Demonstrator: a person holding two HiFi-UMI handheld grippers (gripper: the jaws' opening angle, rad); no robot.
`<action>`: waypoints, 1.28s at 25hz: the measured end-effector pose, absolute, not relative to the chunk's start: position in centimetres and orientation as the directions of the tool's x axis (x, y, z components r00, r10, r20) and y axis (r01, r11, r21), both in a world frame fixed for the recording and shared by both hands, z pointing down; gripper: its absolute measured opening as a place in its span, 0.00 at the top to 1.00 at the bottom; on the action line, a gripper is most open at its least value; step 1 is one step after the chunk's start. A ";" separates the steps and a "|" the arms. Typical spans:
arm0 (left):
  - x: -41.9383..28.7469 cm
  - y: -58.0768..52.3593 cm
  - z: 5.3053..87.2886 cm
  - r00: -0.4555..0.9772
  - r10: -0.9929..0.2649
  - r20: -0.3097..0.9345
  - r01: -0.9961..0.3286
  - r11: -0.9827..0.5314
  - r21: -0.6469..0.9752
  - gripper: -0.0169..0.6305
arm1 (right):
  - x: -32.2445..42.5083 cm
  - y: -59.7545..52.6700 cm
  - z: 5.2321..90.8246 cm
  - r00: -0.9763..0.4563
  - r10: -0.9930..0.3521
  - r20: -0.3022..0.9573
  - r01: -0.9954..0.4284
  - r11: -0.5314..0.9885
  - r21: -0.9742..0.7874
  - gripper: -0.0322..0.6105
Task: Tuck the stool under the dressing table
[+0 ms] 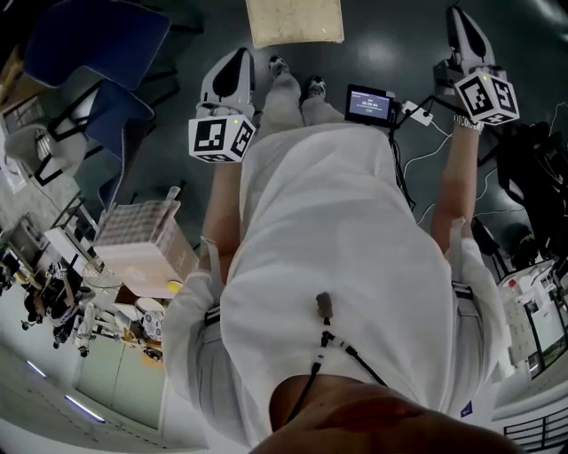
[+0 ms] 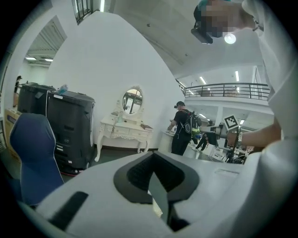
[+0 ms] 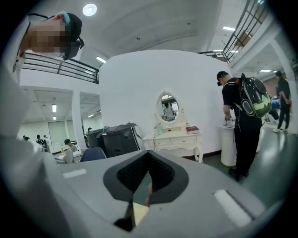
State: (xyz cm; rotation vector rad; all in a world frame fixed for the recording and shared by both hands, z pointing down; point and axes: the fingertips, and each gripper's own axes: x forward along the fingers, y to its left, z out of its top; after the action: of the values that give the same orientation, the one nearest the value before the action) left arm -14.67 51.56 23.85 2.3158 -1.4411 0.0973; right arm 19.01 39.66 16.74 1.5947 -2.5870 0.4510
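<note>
The left gripper point(image 1: 238, 60) and right gripper point(image 1: 461, 22) both have their claws pressed together, with nothing in them. The dressing table point(image 2: 125, 129) stands by the white wall point(image 2: 93, 79), well away. The pale square on the floor ahead may be the stool point(image 1: 294, 21).

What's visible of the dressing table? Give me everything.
The dressing table is white or cream and ornate, with carved drawer fronts and curved legs. An oval mirror in a scrolled frame stands upright on its top, and a reddish book lies at one end. It stands against the white curved wall.
</note>
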 end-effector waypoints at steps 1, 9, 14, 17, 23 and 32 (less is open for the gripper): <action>-15.4 50.5 24.3 0.467 -0.842 0.272 -0.872 -0.387 0.299 0.96 | 17.9 38.7 17.1 -0.461 -0.862 0.211 -0.883 0.422 -0.205 0.94; -21.0 43.4 30.5 0.476 -0.824 0.308 -0.871 -0.393 0.296 0.96 | 9.7 33.4 24.2 -0.504 -0.816 0.283 -0.863 0.463 -0.202 0.94; -20.2 40.2 37.0 0.528 -0.779 0.338 -0.843 -0.431 0.322 0.96 | 8.2 32.0 32.2 -0.509 -0.783 0.357 -0.859 0.442 -0.257 0.94; -19.3 38.9 42.2 0.522 -0.753 0.400 -0.848 -0.409 0.338 0.96 | 8.3 31.5 38.4 -0.494 -0.761 0.420 -0.867 0.399 -0.298 0.94; -18.6 38.0 59.0 0.501 -0.691 0.520 -0.850 -0.281 0.446 0.82 | 8.0 32.4 55.9 -0.477 -0.699 0.532 -0.874 0.313 -0.372 0.94; -20.8 39.9 75.0 0.492 -0.612 0.619 -0.850 -0.185 0.493 0.57 | 7.4 35.8 73.9 -0.431 -0.584 0.688 -0.898 0.200 -0.392 0.69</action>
State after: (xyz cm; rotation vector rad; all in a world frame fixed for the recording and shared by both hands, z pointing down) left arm -20.79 39.92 74.95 1.8978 -1.2127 0.3584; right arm 7.38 35.76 73.88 1.3840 -2.0926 1.1017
